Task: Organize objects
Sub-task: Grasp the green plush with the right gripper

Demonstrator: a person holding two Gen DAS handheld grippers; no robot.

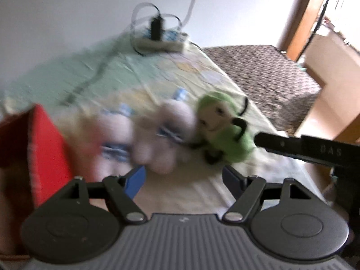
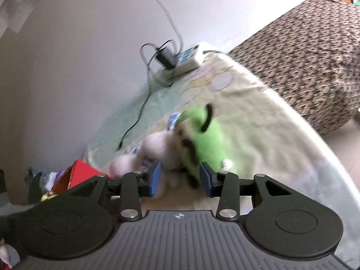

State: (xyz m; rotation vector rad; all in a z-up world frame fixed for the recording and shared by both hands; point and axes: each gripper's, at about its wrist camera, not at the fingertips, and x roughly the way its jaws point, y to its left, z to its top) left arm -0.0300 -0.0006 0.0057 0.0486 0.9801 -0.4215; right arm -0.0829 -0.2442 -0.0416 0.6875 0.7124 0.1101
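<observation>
on the pale sheet, fuzzy green plush lies ahead; both tools spread, empty.

Fuzzy plush green toy and white toy on crinkled cloth sheet; matt black plastic tongs.

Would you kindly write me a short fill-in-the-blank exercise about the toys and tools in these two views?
1. The plush toy nearest the right tool is coloured ____.
2. Both the right and the left tool have their jaws ____.
3. The box at the left is coloured ____.
4. The black adapter is plugged into a white ____.

Missing words: green; open; red; power strip
</observation>
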